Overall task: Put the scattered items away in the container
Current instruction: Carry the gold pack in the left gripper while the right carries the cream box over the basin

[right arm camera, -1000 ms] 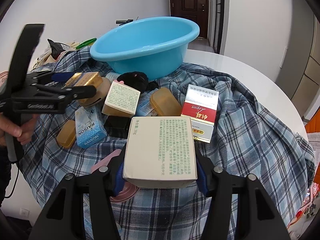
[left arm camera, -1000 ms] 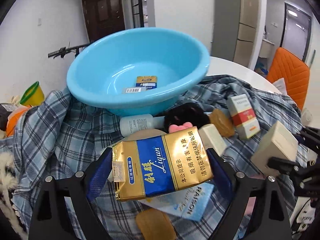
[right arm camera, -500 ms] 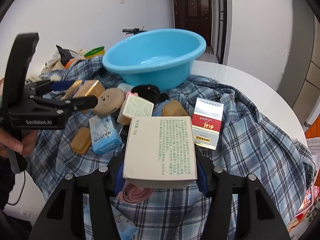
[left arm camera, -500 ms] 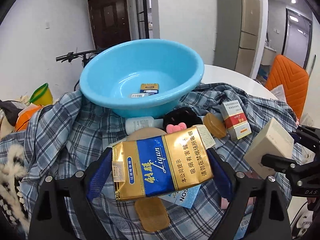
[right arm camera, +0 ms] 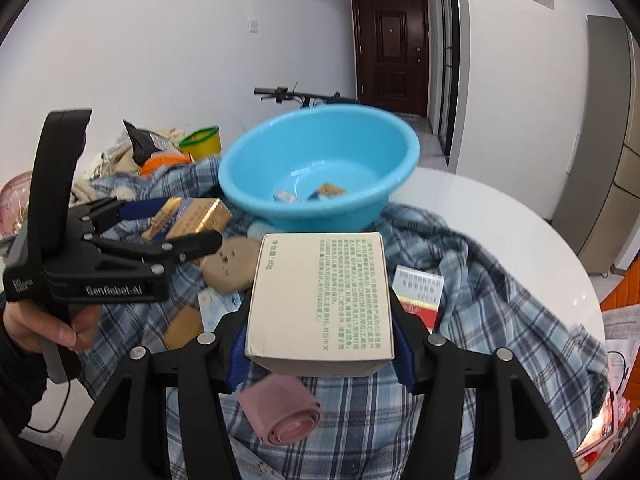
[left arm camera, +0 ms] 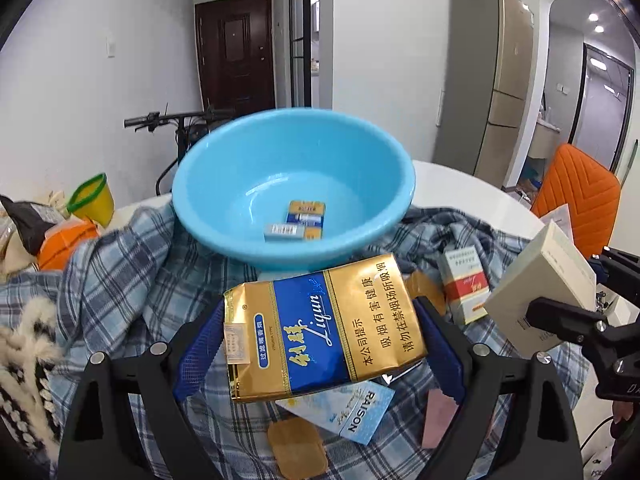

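L gripper (left arm camera: 320, 344) grips gold pack (left arm camera: 324, 324); R gripper (right arm camera: 320, 332) grips cream box (right arm camera: 320, 296). Basin (left arm camera: 294, 184) lies straight ahead of both, L nearer.

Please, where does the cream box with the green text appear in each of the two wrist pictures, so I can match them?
Left wrist view: the cream box is at the right edge, held in the right gripper.
Right wrist view: the same box fills the centre, clamped between the fingers.
Shared landmark: the blue basin, beyond the box in both.
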`<state>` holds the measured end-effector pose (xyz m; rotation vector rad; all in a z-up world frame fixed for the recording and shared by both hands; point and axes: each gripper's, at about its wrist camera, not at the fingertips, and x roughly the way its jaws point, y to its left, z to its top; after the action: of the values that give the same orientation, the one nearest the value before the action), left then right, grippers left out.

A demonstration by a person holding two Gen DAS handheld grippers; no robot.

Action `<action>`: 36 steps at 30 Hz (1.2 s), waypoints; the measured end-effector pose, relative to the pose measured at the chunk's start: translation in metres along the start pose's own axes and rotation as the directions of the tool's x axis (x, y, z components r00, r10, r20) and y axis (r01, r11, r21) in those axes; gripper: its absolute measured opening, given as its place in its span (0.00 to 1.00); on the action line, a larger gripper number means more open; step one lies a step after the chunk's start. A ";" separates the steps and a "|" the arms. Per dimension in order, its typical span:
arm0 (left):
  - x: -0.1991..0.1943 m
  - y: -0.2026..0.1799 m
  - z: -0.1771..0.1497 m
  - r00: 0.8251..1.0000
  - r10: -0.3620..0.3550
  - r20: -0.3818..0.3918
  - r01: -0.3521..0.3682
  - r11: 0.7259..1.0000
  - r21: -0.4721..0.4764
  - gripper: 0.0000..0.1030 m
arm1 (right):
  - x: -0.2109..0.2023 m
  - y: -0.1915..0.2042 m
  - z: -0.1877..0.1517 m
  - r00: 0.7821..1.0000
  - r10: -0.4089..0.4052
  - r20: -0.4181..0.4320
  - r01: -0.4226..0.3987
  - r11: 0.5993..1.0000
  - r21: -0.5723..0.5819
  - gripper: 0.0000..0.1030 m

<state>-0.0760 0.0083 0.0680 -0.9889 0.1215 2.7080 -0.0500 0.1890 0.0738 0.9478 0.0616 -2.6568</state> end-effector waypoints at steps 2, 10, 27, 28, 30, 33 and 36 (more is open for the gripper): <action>-0.007 0.001 0.008 1.000 0.004 0.020 -0.004 1.000 0.000 0.89 | -0.007 0.002 0.009 1.000 0.010 0.024 -0.009 1.000 -0.004 0.54; -0.026 -0.003 0.032 0.997 0.018 0.069 -0.020 0.999 0.025 0.90 | -0.017 0.004 0.031 0.998 0.011 0.070 -0.009 1.000 -0.025 0.54; 0.014 0.019 0.096 0.997 0.044 0.056 -0.045 0.999 0.018 0.90 | 0.039 -0.026 0.110 0.999 -0.014 0.053 0.013 1.000 0.014 0.54; 0.017 0.021 0.100 0.997 0.046 0.056 -0.047 0.999 0.018 0.90 | 0.044 -0.029 0.114 0.999 -0.014 0.048 0.013 1.000 0.020 0.54; 0.025 0.026 0.109 0.997 0.046 0.060 -0.047 0.999 0.016 0.90 | 0.055 -0.034 0.122 0.999 -0.008 0.036 0.007 0.999 0.032 0.54; 0.037 0.033 0.118 0.996 0.045 0.075 -0.046 0.999 0.010 0.90 | 0.071 -0.041 0.132 1.000 0.013 0.027 -0.015 0.998 0.055 0.54; 0.055 0.039 0.125 0.997 0.039 0.064 -0.038 0.999 -0.005 0.90 | 0.085 -0.043 0.139 1.000 -0.001 0.029 0.000 0.998 0.057 0.54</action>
<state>-0.2049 0.0030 0.1282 -0.9088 0.1243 2.7727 -0.2099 0.1855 0.1265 0.9267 -0.0207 -2.6850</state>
